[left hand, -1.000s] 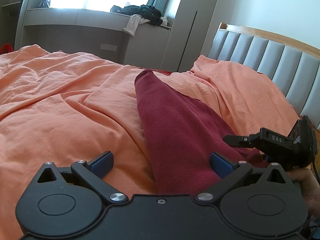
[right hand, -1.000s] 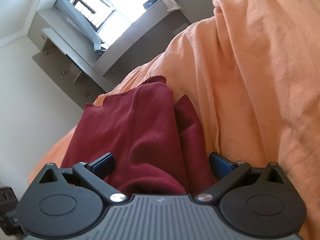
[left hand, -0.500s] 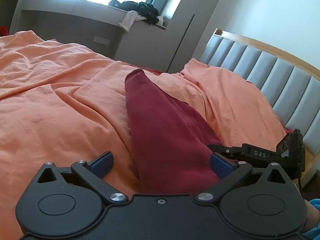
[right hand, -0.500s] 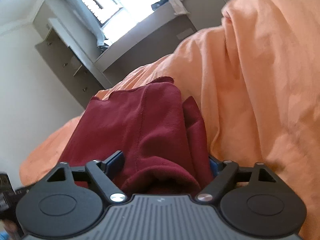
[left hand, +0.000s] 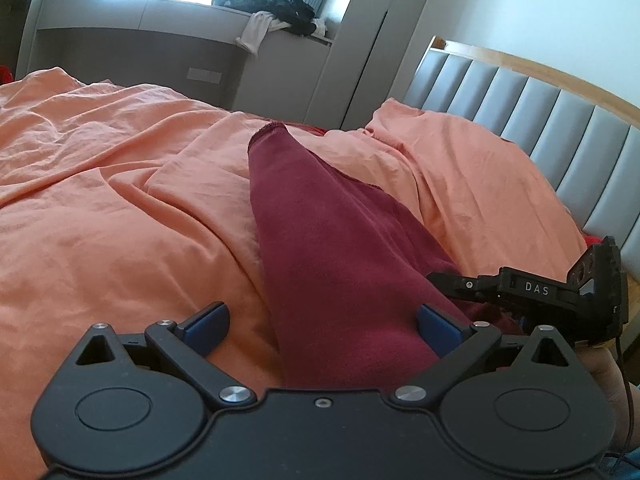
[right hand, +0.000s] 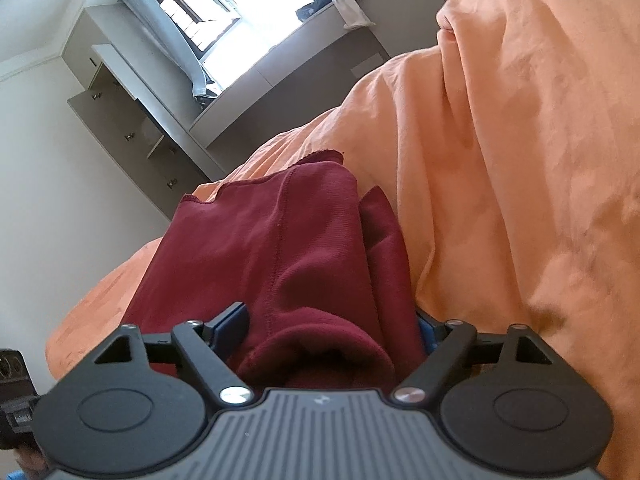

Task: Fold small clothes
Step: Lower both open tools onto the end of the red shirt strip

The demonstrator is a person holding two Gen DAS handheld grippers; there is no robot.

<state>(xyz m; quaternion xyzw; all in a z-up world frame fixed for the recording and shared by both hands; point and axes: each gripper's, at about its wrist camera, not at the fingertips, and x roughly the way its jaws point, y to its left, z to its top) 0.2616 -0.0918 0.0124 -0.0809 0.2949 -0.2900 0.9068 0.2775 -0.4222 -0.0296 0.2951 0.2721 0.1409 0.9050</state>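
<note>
Maroon garment [left hand: 340, 264] lies on orange bed [left hand: 100, 208]. Left tool [left hand: 322, 326] spread wide, garment between fingers. Right tool [right hand: 332, 332] clamps garment's bunched edge.

One maroon garment [left hand: 344, 264] lies on one bed [left hand: 100, 208] with one orange sheet [left hand: 120, 240]. Two grippers: left gripper [left hand: 320, 320], right gripper [right hand: 332, 330]. One clothes pile [left hand: 276, 12] by the window.
</note>
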